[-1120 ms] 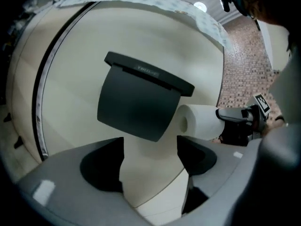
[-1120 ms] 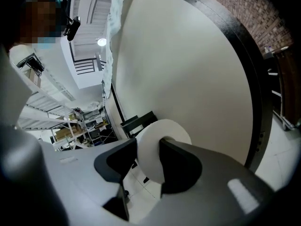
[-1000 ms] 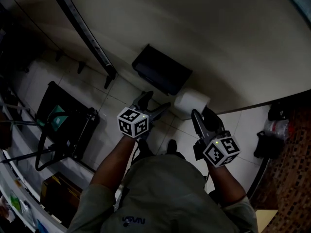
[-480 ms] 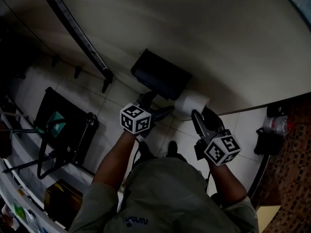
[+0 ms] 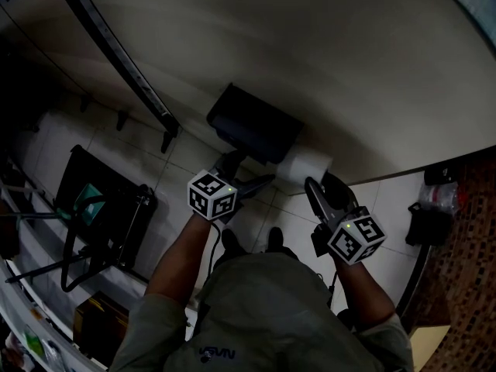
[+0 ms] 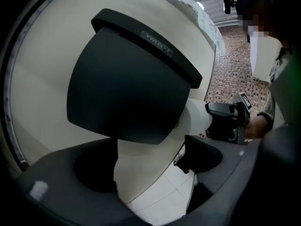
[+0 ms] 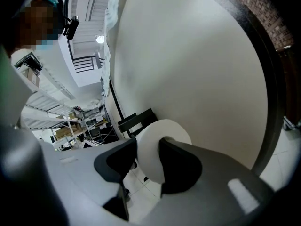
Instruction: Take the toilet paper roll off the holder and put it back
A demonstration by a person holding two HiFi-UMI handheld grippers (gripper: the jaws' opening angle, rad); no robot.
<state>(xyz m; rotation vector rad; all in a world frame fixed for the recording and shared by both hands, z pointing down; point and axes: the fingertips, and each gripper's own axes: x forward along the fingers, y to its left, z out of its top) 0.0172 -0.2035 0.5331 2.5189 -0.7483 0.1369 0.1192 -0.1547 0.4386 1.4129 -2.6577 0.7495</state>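
Observation:
A white toilet paper roll (image 5: pixel 304 167) hangs just off the right end of the black wall holder (image 5: pixel 256 124). My right gripper (image 5: pixel 325 186) is shut on it, and in the right gripper view the roll (image 7: pixel 153 147) sits pinched between both pads of that gripper (image 7: pixel 146 163). My left gripper (image 5: pixel 246 172) is under the holder's lower edge, open and holding nothing. The left gripper view has the holder's hood (image 6: pixel 129 79) filling the frame above the left gripper (image 6: pixel 148 166). To the right of the hood are the roll (image 6: pixel 196 119) and the right gripper (image 6: pixel 230 122).
A dark rail (image 5: pixel 116 53) runs diagonally down the cream wall at the left. On the tiled floor at the lower left stands a black frame cart (image 5: pixel 101 204). Dark bags (image 5: pixel 430 219) lie at the right by a brick-patterned floor. The person's shoes (image 5: pixel 271 239) are below the grippers.
My left gripper has risen closer to the holder's underside and its jaws stand a little wider. The roll in my right gripper has edged nearer the holder's right end.

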